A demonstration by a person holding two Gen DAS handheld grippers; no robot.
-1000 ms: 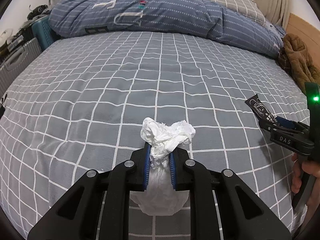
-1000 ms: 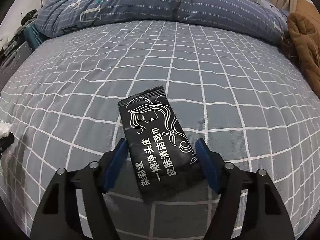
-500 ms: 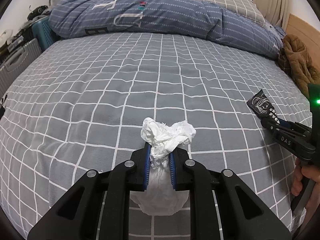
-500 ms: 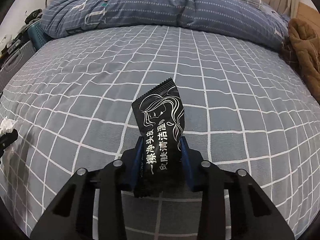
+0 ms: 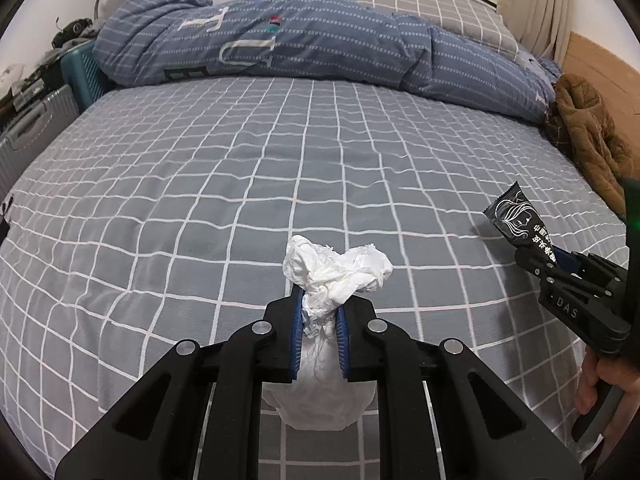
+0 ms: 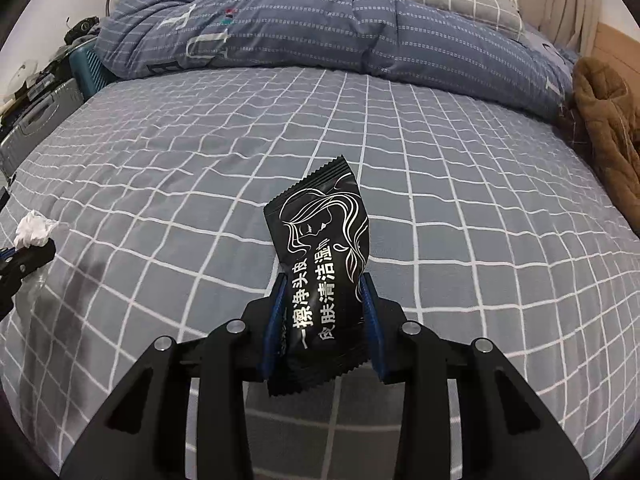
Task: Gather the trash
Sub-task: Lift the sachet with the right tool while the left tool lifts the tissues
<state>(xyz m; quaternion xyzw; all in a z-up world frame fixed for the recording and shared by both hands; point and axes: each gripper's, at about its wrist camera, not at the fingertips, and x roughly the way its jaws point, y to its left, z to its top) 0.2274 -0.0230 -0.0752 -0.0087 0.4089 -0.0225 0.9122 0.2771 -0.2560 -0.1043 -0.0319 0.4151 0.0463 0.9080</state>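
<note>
Above the checked bed [image 5: 200, 200], left fingers [image 5: 296, 332] pinch tissue [image 5: 332, 272]; right fingers [image 6: 370, 312] clamp "清洁湿巾" sachet [image 6: 320, 264].

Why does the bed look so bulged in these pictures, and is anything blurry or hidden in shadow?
Both views use fisheye lenses: the checked bedsheet bows like a dome and the corners go black. Left view: soft, even light, the tissue in the left gripper sharp. Right view: the black packet in the right gripper is crisp, its print readable; a faint shadow darkens the sheet at left.
</note>
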